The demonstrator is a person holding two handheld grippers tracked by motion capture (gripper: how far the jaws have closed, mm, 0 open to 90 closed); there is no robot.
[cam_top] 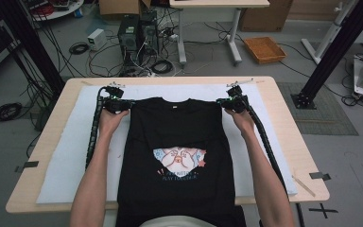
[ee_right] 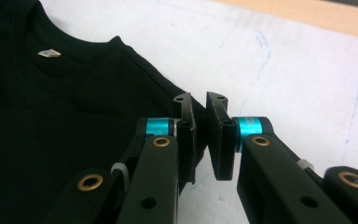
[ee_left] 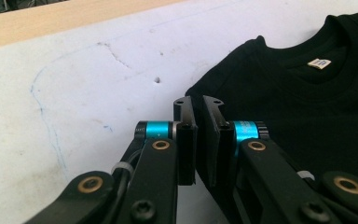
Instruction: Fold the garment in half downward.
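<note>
**Desk:** T-shirt, black with a cartoon print on the chest, lies face up on the white mat that covers the wooden table, collar at the far side and hem hanging over the near edge. Any containers?

**Photographer:** One, an orange basket on the floor beyond the table; I cannot tell what is in it.

**Desk:** And the jaws?

**Photographer:** Left gripper sits at the shirt's left shoulder, right gripper at the right shoulder. Each pair of jaws is clenched on the shoulder edge, with black cloth pinched between the pads. In both gripper views the collar label lies well to the inner side of the jaws, and the bare mat lies on the outer side.
</note>
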